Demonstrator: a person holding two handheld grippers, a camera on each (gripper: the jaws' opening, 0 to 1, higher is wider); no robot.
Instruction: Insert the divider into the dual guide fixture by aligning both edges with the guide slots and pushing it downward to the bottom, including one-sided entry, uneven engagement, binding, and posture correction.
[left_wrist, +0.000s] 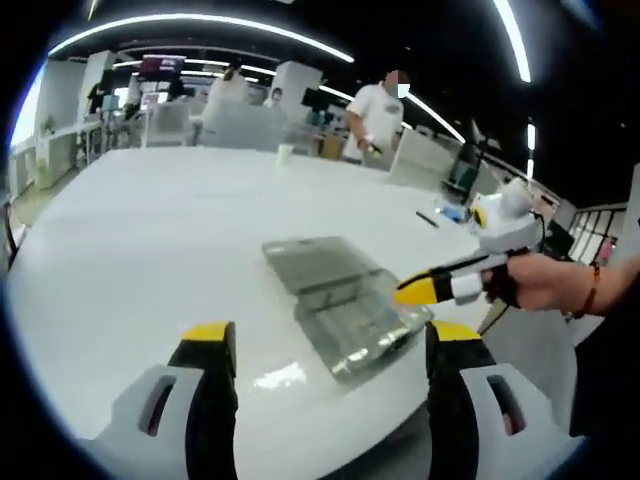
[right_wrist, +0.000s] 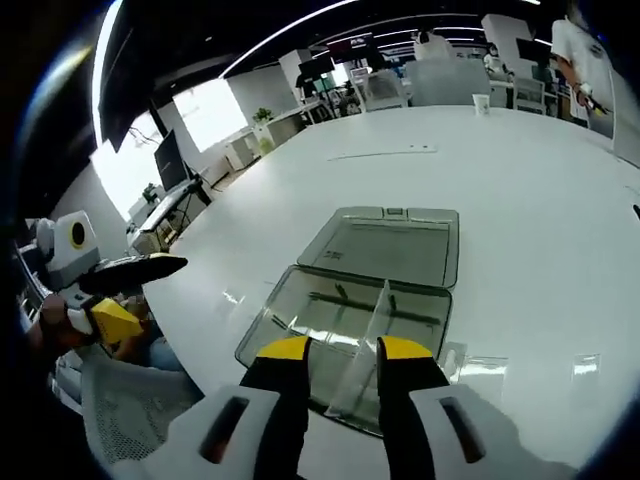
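The clear divider (right_wrist: 368, 350) is being gripped by the right gripper (right_wrist: 343, 352) inside the unlabelled transparent box (right_wrist: 340, 300), while the left gripper (left_wrist: 330, 340) is being held open beside it.

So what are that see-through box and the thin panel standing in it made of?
The clear open-lidded box looks like glossy transparent plastic: the white table shows through it and its walls catch glare. The upright clear divider panel, between the right gripper jaws, seems the same, possibly acrylic.

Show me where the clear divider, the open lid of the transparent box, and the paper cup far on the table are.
divider (right_wrist: 368, 340): right gripper view, middle of the upright clear panel inside the box.
lid (right_wrist: 385, 245): right gripper view, centre of the flat opened lid.
paper cup (right_wrist: 481, 103): right gripper view, side wall of the cup.
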